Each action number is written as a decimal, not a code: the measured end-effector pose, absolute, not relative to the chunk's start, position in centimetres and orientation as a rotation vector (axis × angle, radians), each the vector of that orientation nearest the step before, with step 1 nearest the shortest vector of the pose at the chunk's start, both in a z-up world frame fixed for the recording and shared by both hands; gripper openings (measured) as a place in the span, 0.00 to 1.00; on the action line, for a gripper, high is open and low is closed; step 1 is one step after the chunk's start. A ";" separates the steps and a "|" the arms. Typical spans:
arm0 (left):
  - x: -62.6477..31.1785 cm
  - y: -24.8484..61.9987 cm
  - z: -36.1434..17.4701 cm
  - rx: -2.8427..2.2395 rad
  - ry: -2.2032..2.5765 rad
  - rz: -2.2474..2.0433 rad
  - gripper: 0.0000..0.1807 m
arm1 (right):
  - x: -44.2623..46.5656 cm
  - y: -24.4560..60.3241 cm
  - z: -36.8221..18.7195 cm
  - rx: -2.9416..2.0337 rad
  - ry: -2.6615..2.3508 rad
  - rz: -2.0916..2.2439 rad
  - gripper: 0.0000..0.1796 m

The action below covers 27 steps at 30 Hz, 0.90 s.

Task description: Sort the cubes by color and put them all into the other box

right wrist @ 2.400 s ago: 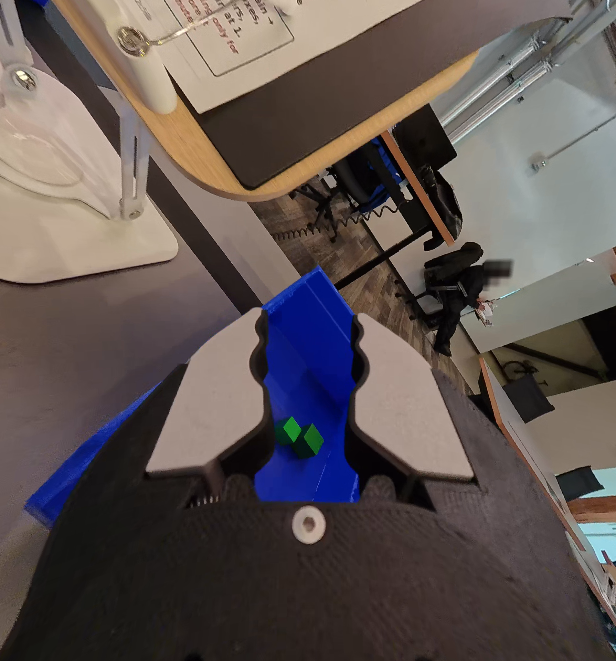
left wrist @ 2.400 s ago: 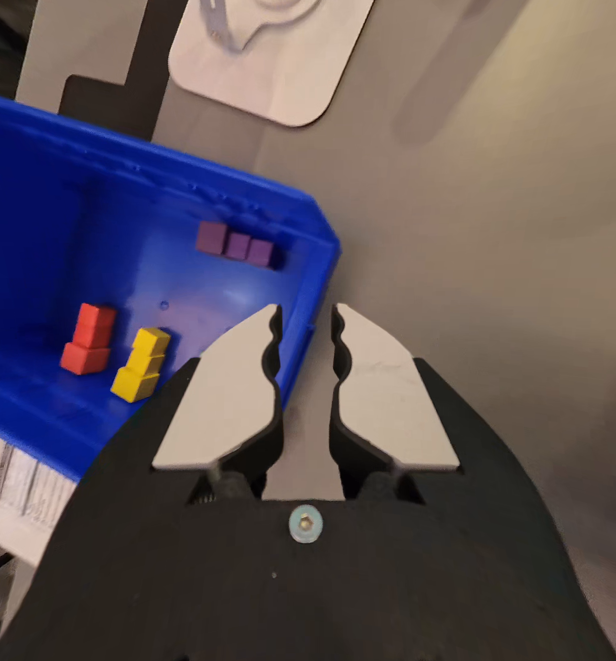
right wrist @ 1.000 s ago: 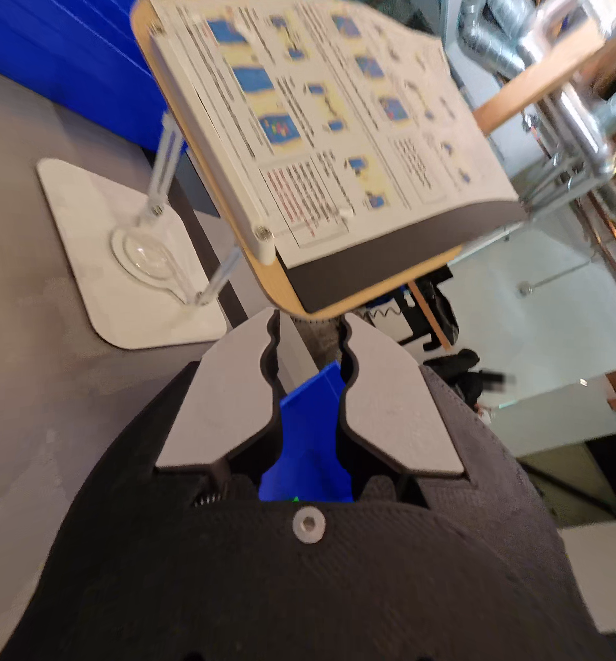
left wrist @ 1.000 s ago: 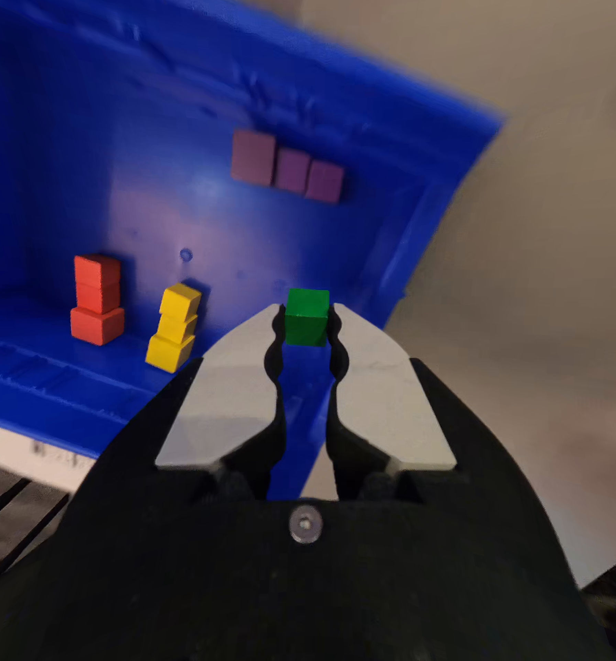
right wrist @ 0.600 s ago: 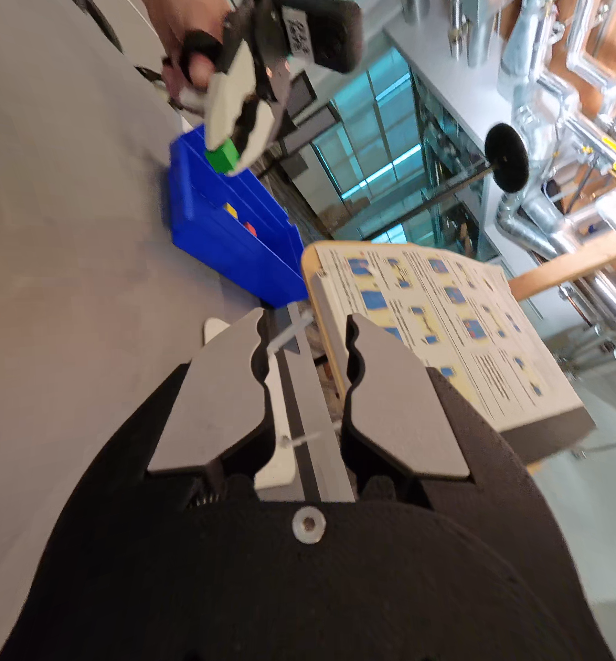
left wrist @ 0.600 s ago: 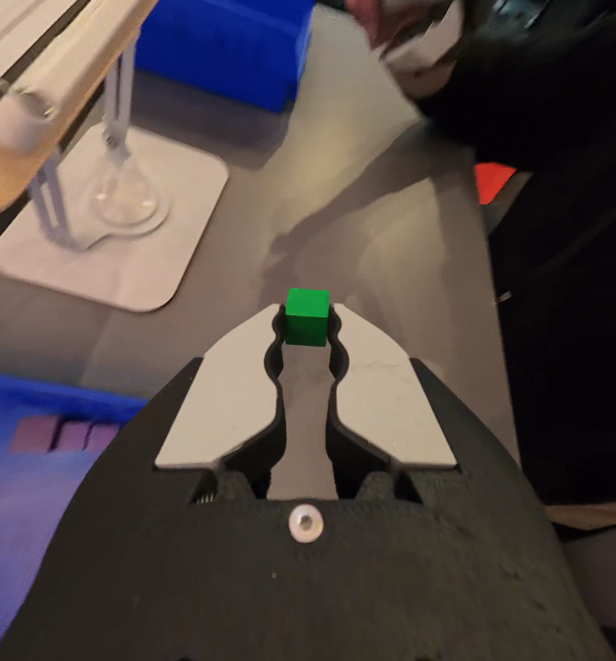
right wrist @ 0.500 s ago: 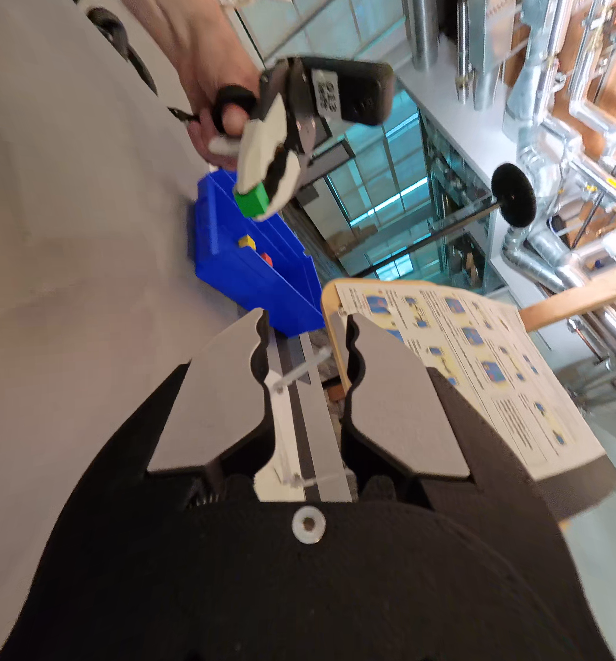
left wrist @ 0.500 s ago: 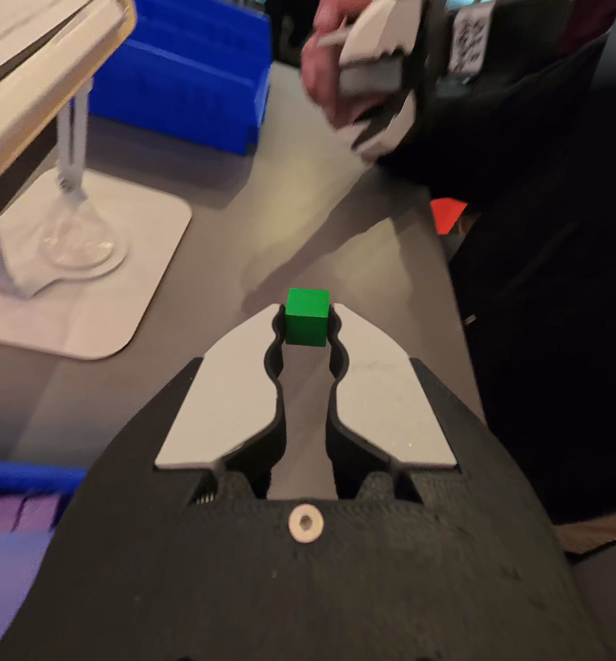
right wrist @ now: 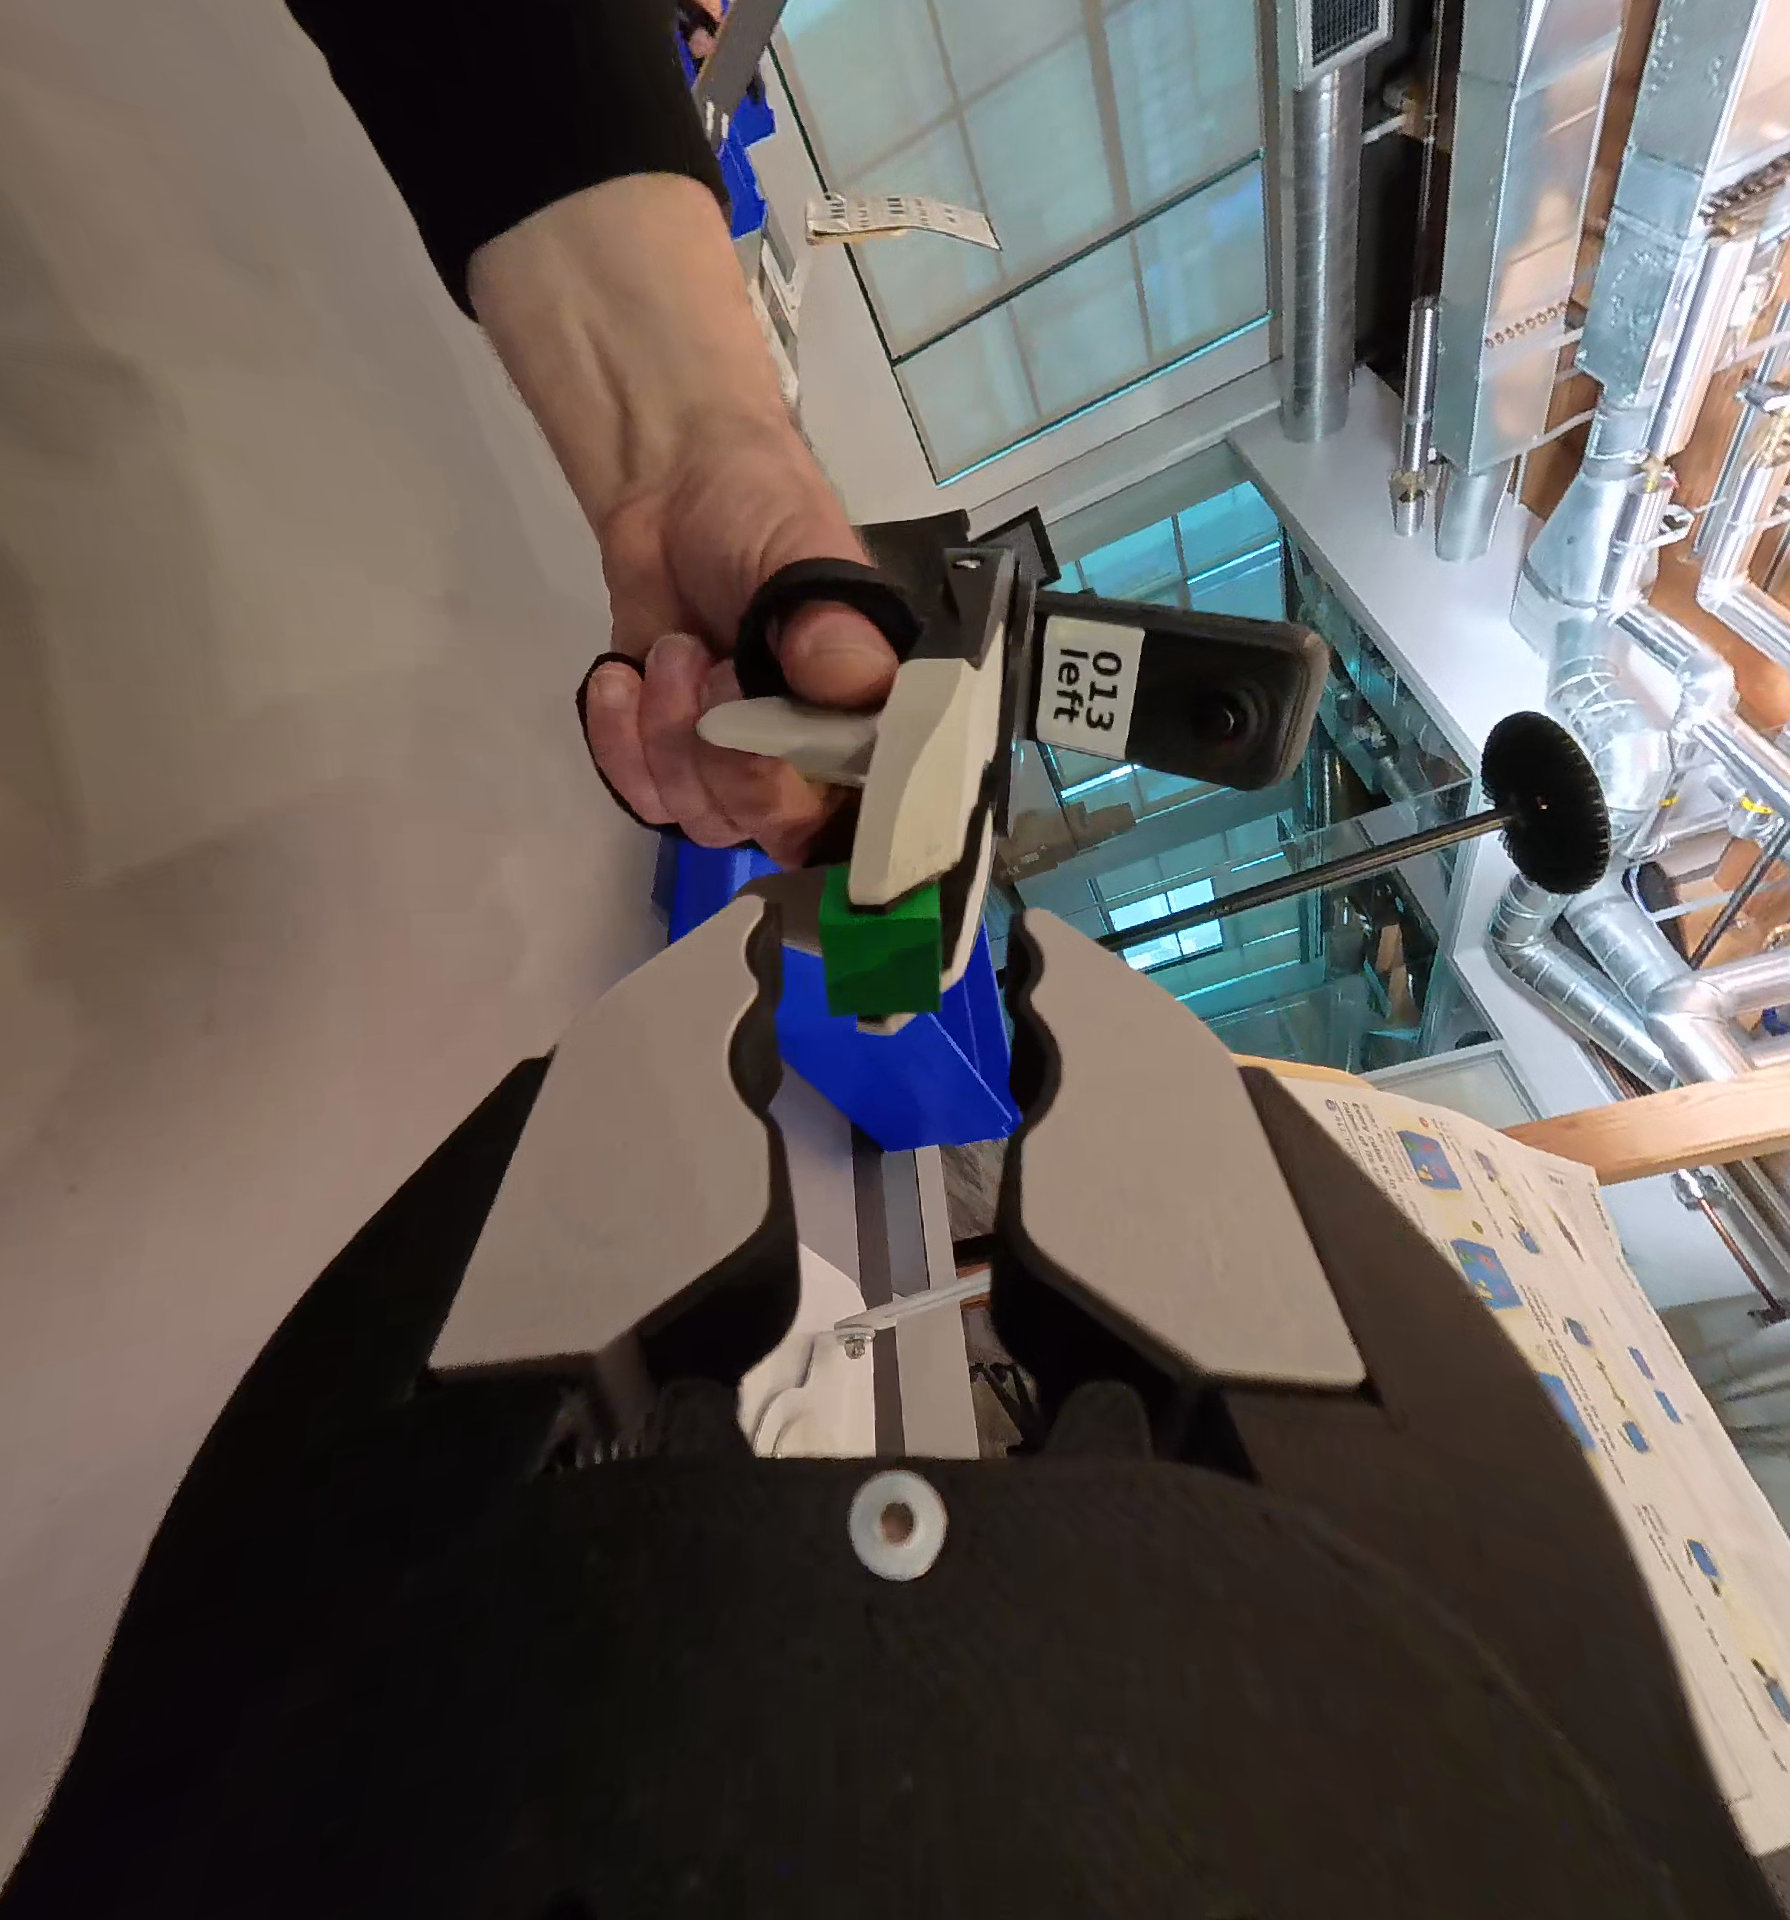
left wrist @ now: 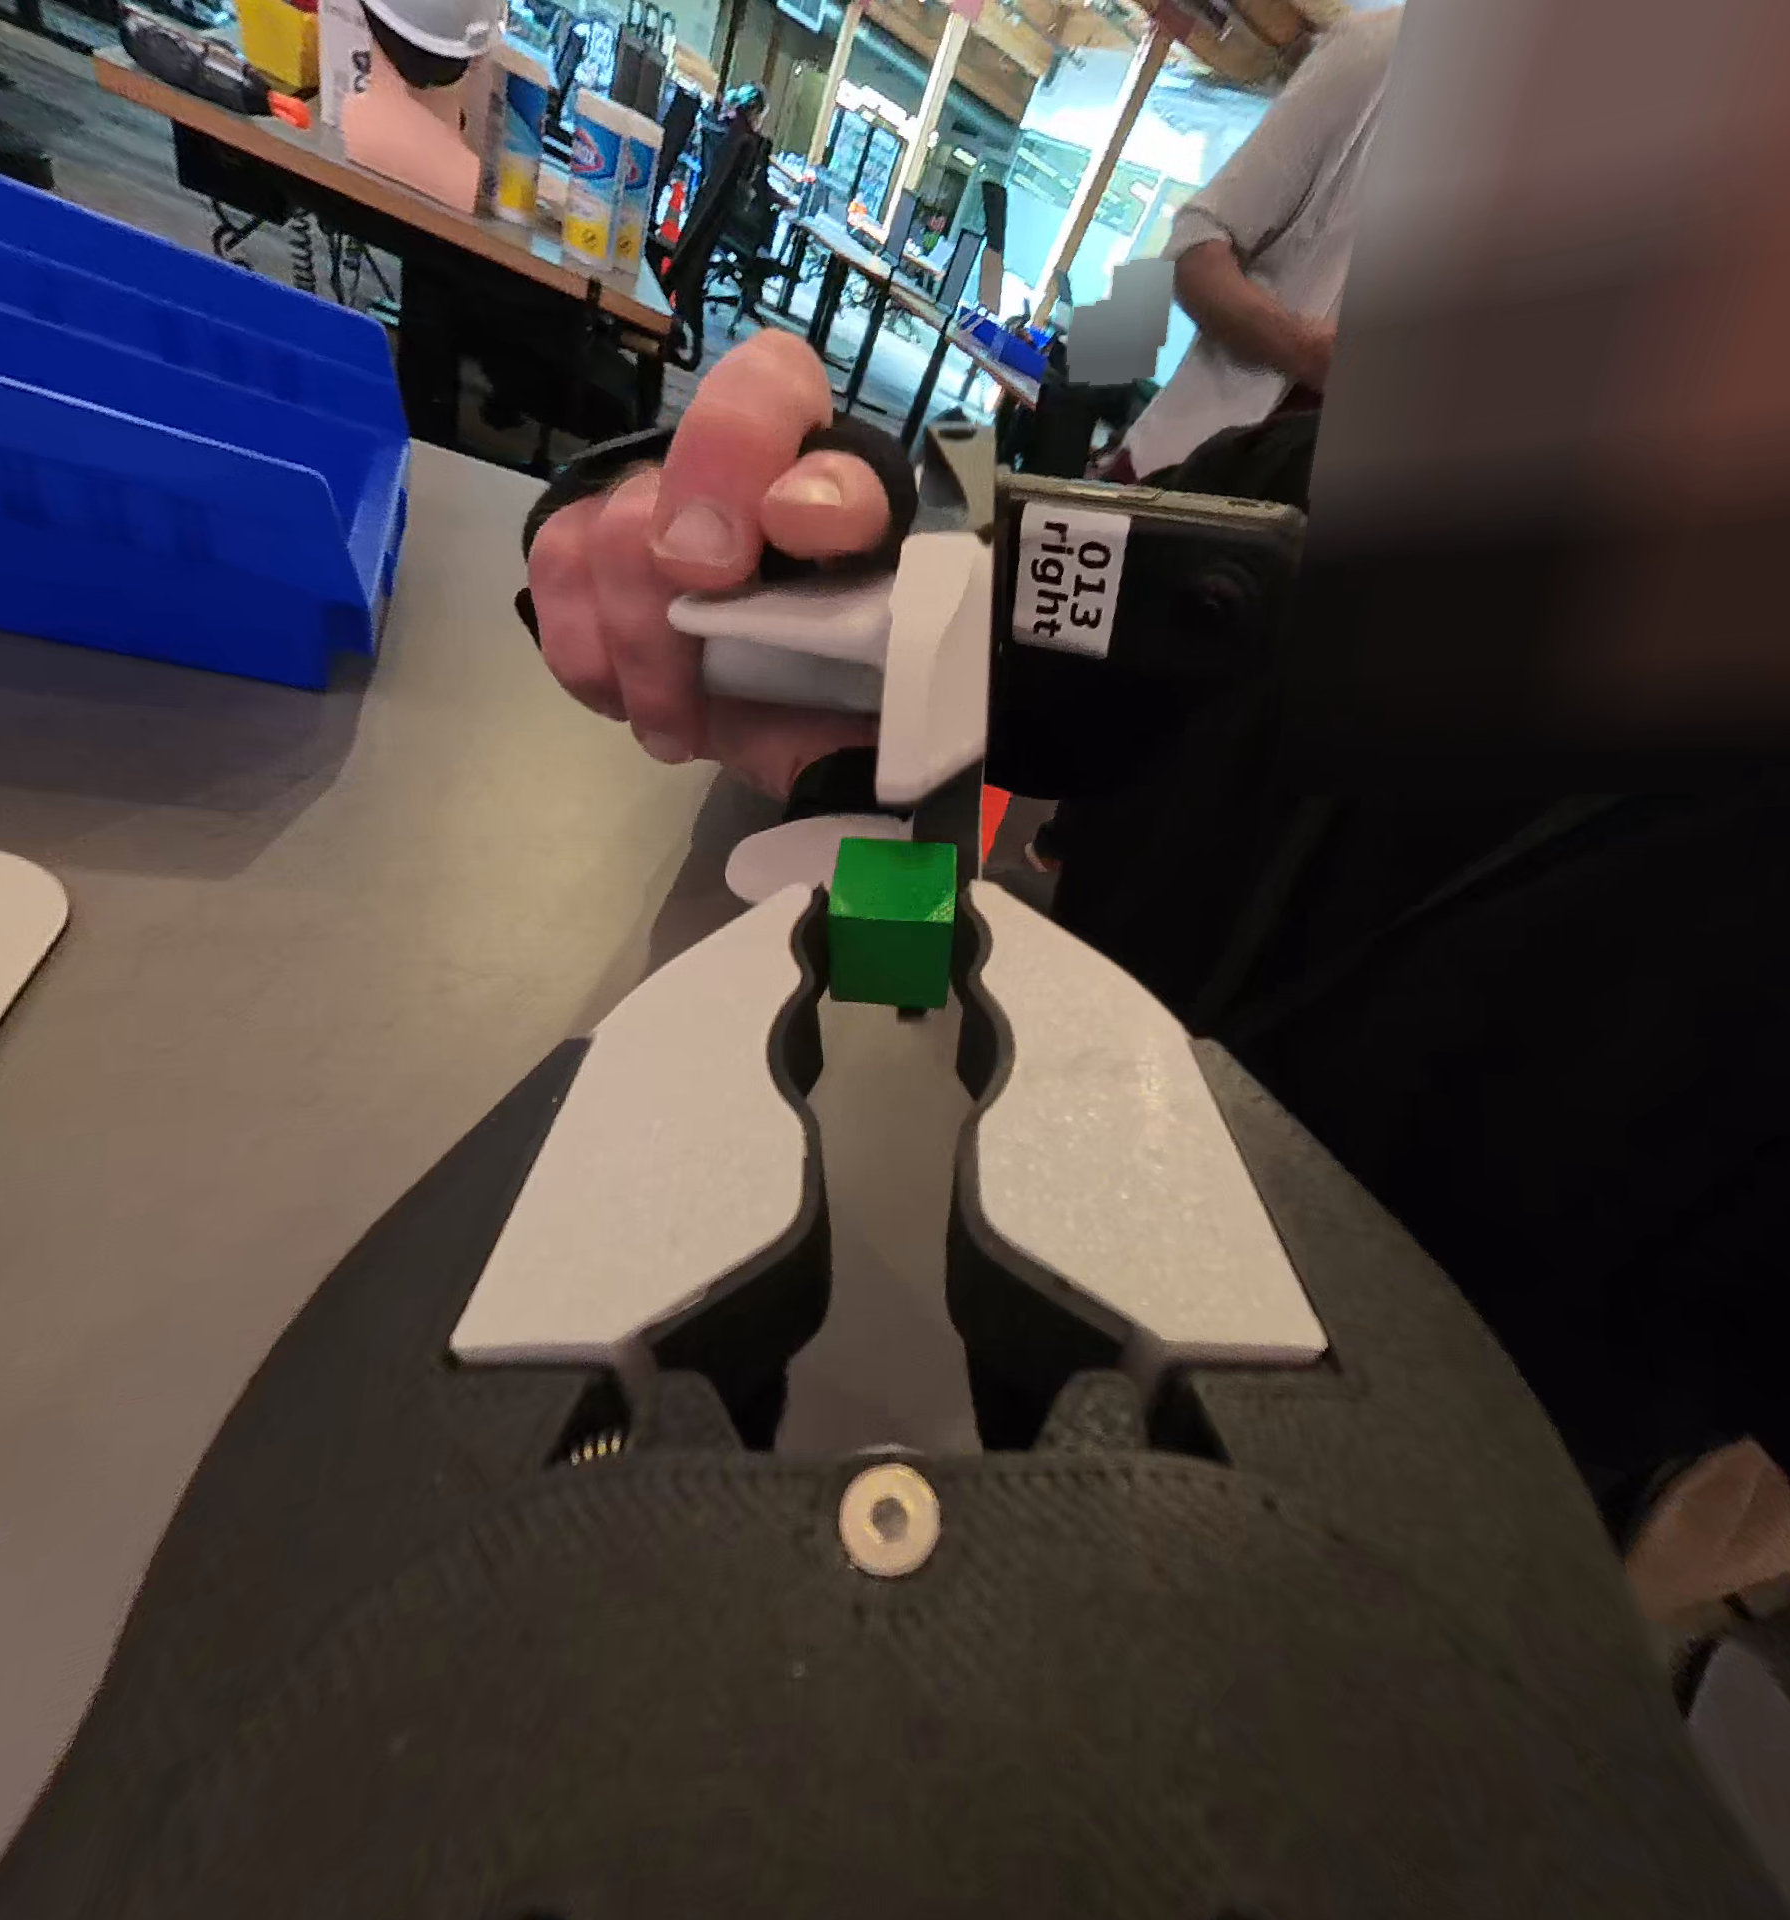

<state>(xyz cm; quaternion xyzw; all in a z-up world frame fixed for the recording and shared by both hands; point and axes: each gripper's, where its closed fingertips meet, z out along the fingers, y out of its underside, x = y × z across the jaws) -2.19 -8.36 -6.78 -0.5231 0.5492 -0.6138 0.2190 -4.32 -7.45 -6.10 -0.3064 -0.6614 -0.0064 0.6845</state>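
left gripper (left wrist: 891, 935): clamping the green cube (left wrist: 891, 920) above the table (left wrist: 247, 1039)
right gripper (right wrist: 886, 971): jaws standing wide, empty, facing the cube

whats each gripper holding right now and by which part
The left gripper pinches a green cube by two opposite side faces at its fingertips. The right gripper is open, holding nothing.

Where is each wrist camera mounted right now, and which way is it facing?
Left wrist view: sits on the left gripper, looking along its fingers across the grey table at the right gripper and the hand holding it.
Right wrist view: sits on the right gripper, rolled sideways, looking at the left gripper and its hand.
Shared: the small green wooden cube, clamped by the left gripper and lying between the right gripper's open fingers.
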 end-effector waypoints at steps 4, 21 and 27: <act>-1.7 -9.0 -7.0 -1.422 1.513 -1.753 0.12 | -4.5 -7.9 -6.6 -0.652 -1.492 -0.033 0.12; -4.7 -7.5 -6.3 -1.419 1.440 -1.620 0.00 | 5.6 -0.9 -0.9 -0.838 -1.303 -0.246 0.12; -7.2 -6.8 -7.3 -1.499 1.422 -1.520 0.00 | 19.3 7.7 0.1 -1.152 -1.065 -0.394 0.12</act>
